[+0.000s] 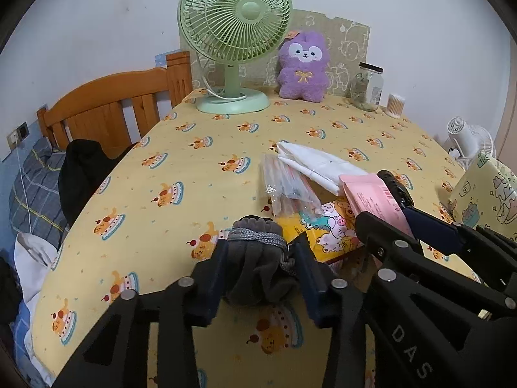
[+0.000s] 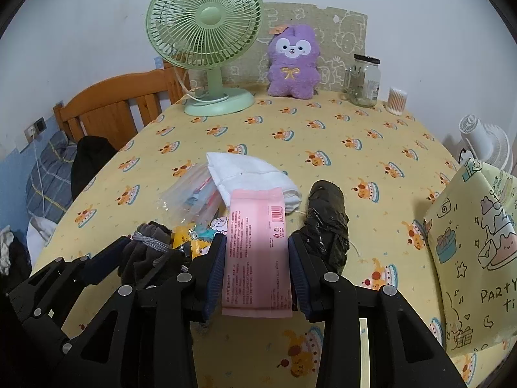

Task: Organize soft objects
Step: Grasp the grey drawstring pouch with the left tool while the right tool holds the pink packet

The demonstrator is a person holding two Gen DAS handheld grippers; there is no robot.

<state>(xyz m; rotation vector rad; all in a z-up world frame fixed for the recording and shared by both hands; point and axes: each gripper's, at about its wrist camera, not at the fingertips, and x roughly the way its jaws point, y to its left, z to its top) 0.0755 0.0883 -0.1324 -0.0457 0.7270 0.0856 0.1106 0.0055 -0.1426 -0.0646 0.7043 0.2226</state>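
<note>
I'm pinching the grey drawstring pouch in my left gripper. My right gripper is clamping the pink packet above the yellow tablecloth.

Both views evenly lit by soft, dim indoor light w/ cool cast, no glare, only faint shadows under the claws & the green fan, centre sharp, strong fisheye bending + black vignette at corners, slight softness twd edges.
</note>
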